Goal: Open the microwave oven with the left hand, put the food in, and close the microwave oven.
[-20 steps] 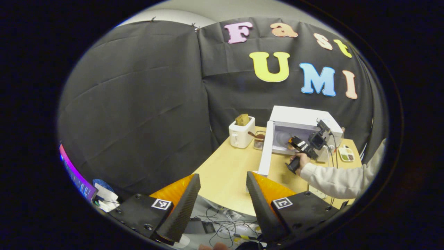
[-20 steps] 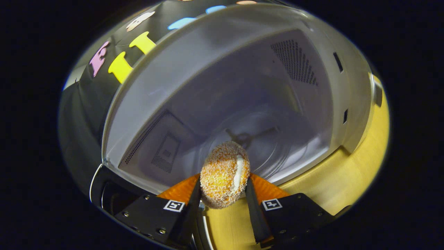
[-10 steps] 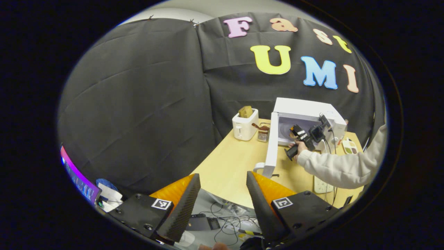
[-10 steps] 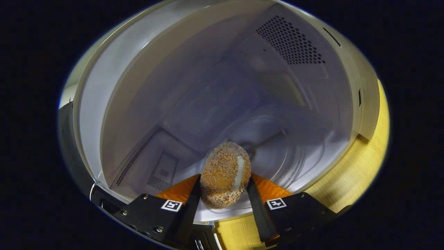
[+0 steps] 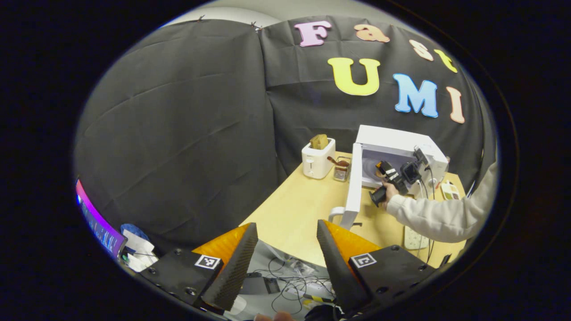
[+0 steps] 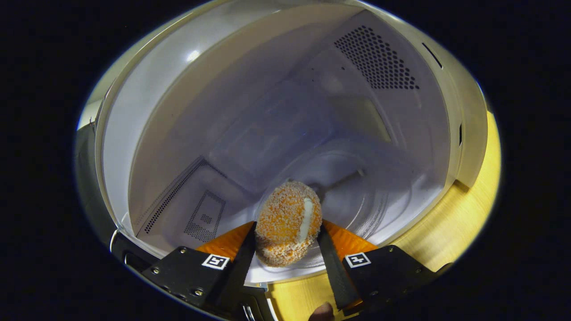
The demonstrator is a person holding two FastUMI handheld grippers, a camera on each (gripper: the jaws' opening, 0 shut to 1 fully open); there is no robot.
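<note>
Jaws of the right gripper (image 6: 285, 249) are clenching a crumb-coated food ball (image 6: 288, 223) at the mouth of the open microwave oven (image 6: 285, 111).

The ball, orange with a white streak, is sitting between both fingers just above the glass turntable (image 6: 357, 200), inside the white cavity with its perforated vent panels. In the left gripper view, the microwave oven (image 5: 397, 147) is standing on the wooden bench (image 5: 303, 209) with its door (image 5: 354, 183) swinging wide open toward the camera, and the right gripper (image 5: 388, 171), held by a hand (image 5: 389, 192) in a pale sleeve (image 5: 437, 214), is reaching into the opening. A white toaster (image 5: 317, 158) is standing just left of the oven. The left gripper (image 5: 285, 254) is hanging well back from the bench edge, its jaws spread apart and holding nothing, with cables (image 5: 290, 285) lying below.
</note>
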